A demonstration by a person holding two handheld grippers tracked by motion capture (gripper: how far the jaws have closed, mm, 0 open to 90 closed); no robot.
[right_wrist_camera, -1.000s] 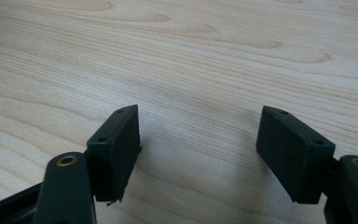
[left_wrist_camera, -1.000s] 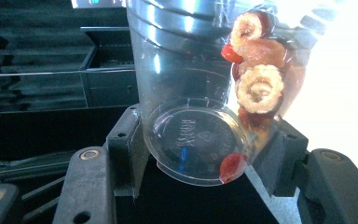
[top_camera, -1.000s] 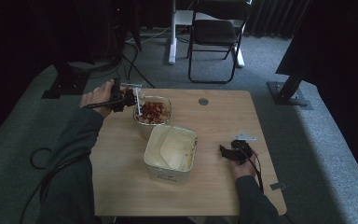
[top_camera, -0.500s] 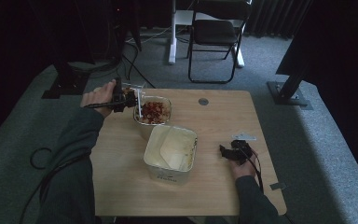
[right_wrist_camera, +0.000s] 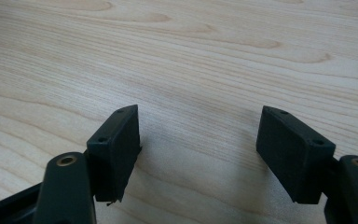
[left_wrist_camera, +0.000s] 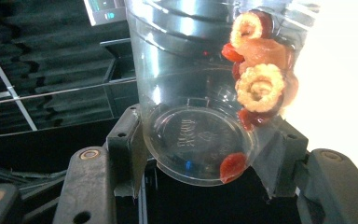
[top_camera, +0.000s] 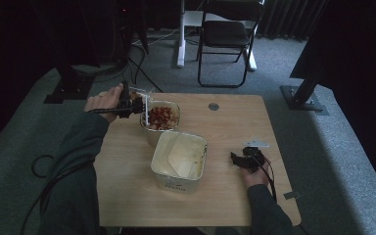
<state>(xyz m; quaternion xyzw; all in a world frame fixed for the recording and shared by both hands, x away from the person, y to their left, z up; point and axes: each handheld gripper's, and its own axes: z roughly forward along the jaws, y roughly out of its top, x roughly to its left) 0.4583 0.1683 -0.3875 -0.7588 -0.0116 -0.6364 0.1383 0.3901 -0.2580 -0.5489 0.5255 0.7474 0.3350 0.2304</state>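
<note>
Nothing shifted since the earlier frames: both hands, cup and containers in the same places.

At the table's far left edge, left gripper (top_camera: 139, 104) held level above the wood, jaws clamped on a clear plastic cup (top_camera: 141, 100) tipped on its side, mouth toward the glass bowl (top_camera: 160, 117). Round, transparent, ribbed cup wall; from the left gripper view, pads (left_wrist_camera: 126, 149) pressing either side of its base (left_wrist_camera: 198, 140), with a few ring-shaped dried fruit slices (left_wrist_camera: 260, 88), red and pale orange, clinging to the lower wall near the mouth. Detail too small to make out from the high view.

Next along, bowl heaped with red and tan pieces, standing just behind a squarish cream tub (top_camera: 178, 159) with rounded corners, pale smooth lining, touching or nearly touching; cannot tell which. Open wood to the left front of the tub, reaching to the near edge.

Further right, broad bare stretch of light wooden table (top_camera: 225, 122), small round grommet (top_camera: 214, 106) near the far edge.

Near the right edge, right gripper (top_camera: 239, 160) low over the wood, jaws apart with nothing between them; from the right gripper view, black blocky pads (right_wrist_camera: 116, 144) over plain grain, well apart from the tub. Beyond the table, grey carpet and a folding chair (top_camera: 225, 36).
</note>
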